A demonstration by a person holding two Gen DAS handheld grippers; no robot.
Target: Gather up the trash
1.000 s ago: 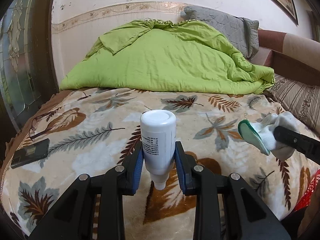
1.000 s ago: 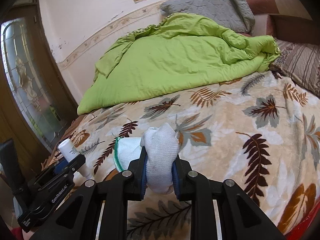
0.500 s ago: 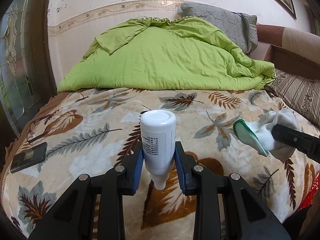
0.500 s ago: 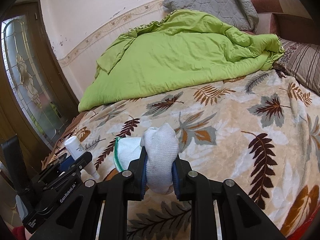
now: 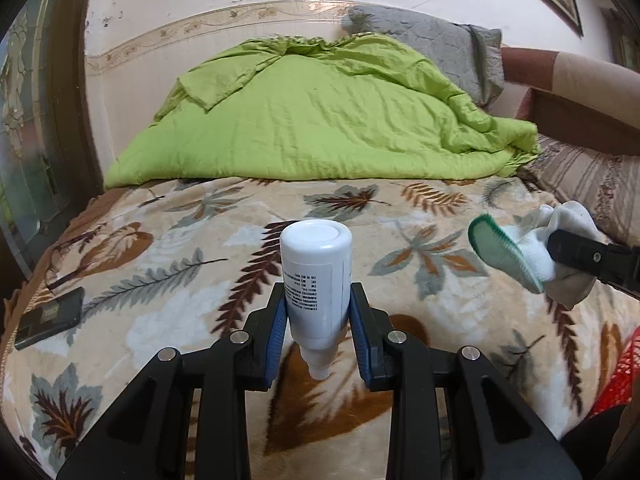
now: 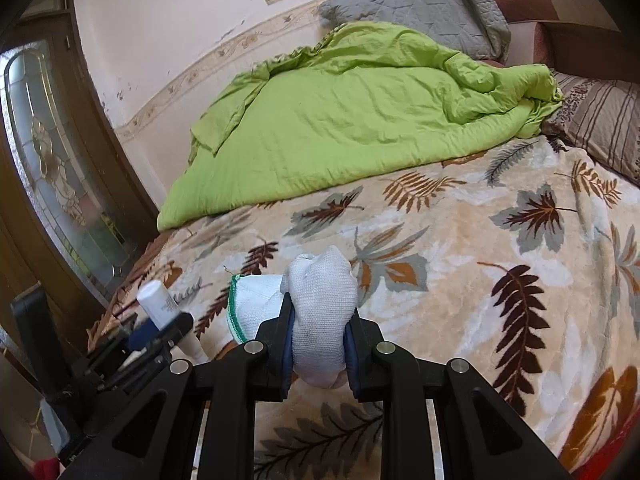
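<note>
My left gripper (image 5: 317, 322) is shut on a white plastic bottle (image 5: 316, 276), held nozzle-down above the leaf-patterned blanket. The bottle also shows at the left in the right wrist view (image 6: 158, 305). My right gripper (image 6: 318, 340) is shut on a white glove with a green cuff (image 6: 316, 316), held above the blanket. In the left wrist view the glove (image 5: 528, 252) and the right gripper's finger (image 5: 588, 258) are at the right, apart from the bottle.
The bed carries a leaf-patterned blanket (image 5: 400, 240), a rumpled green quilt (image 5: 320, 120), a grey pillow (image 5: 432, 40) and a striped pillow (image 5: 592, 176). A dark phone (image 5: 50, 318) lies at the blanket's left edge. Red mesh (image 5: 620, 376) shows at lower right. A glass door (image 6: 52, 168) stands left.
Both grippers have drawn back and risen slightly from the bed, each keeping its hold. The glove sits a little further from the bottle in the left wrist view.
</note>
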